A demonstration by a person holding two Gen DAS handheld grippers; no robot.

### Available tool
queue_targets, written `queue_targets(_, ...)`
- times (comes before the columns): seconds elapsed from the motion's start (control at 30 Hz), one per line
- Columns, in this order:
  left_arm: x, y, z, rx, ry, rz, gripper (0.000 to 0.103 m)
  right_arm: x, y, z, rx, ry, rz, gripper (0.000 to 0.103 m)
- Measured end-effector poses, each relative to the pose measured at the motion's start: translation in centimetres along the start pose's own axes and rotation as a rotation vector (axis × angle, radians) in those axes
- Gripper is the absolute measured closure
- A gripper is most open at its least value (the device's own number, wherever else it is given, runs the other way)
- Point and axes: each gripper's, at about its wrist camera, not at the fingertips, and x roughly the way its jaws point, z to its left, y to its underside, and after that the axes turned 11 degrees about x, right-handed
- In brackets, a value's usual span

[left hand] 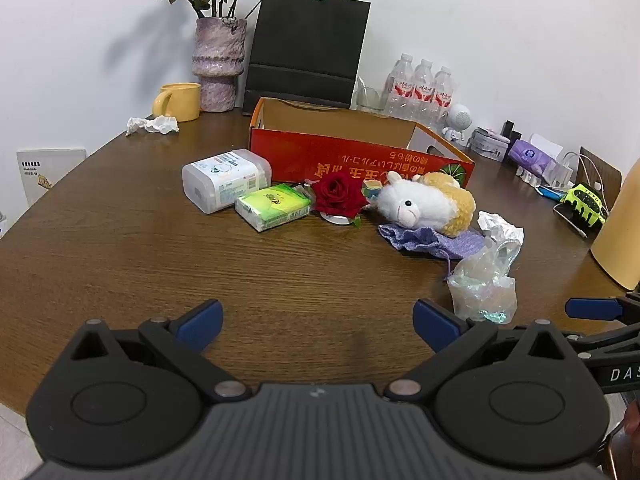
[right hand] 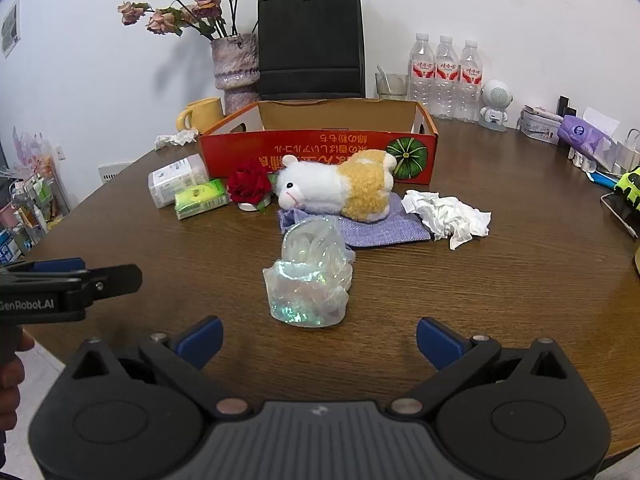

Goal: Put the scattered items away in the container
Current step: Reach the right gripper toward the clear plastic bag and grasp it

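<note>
- Left wrist view: left hand-held gripper (left hand: 318,322) gapes empty above the surface (left hand: 120,264); the red box (left hand: 360,156) looks empty, with wipes tub (left hand: 226,180), tissue pack (left hand: 274,206), rose (left hand: 340,194) and plush (left hand: 428,202) lying outside before it.
- Right wrist view: right hand-held gripper (right hand: 319,342) spread wide, empty, near the crinkled wrapper (right hand: 310,276); nothing tidied yet.

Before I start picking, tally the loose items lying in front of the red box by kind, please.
Plush toy: 1
Red rose: 1
Green tissue pack: 1
Clear plastic box: 1
Purple cloth pouch: 1
Crumpled white paper: 1
Iridescent plastic wrap: 1
Total: 7
</note>
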Motion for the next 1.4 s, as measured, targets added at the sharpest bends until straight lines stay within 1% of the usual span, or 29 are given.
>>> queue_targets(0.57,0.3,-0.1,0.2,-0.007,-0.001,0.022,0.0,0.1,0.1,0.1,-0.002,0.001,0.005,0.0)
queue_targets(0.8,0.4,-0.4,0.0,0.008,-0.002,0.027,0.0,0.2,-0.2,0.3,-0.019,0.007,0.013,0.0)
queue_targets(1.17,1.5,-0.5,0.3,0.009,0.002,0.054,0.0,1.4,-0.9,0.4,-0.022,0.015,0.048,0.0)
queue_targets(1.23,1.8,-0.5,0.4,0.007,0.004,0.06,0.0,1.8,-1.0,0.5,-0.024,0.014,0.054,0.002)
queue_targets(1.3,2.3,-0.6,0.7,0.004,0.003,0.07,0.0,2.3,-1.0,0.6,-0.027,0.007,0.059,0.007)
queue_targets(1.4,3.1,-0.8,1.1,0.0,-0.004,0.082,0.0,3.1,-1.2,0.7,-0.035,-0.003,0.065,0.012)
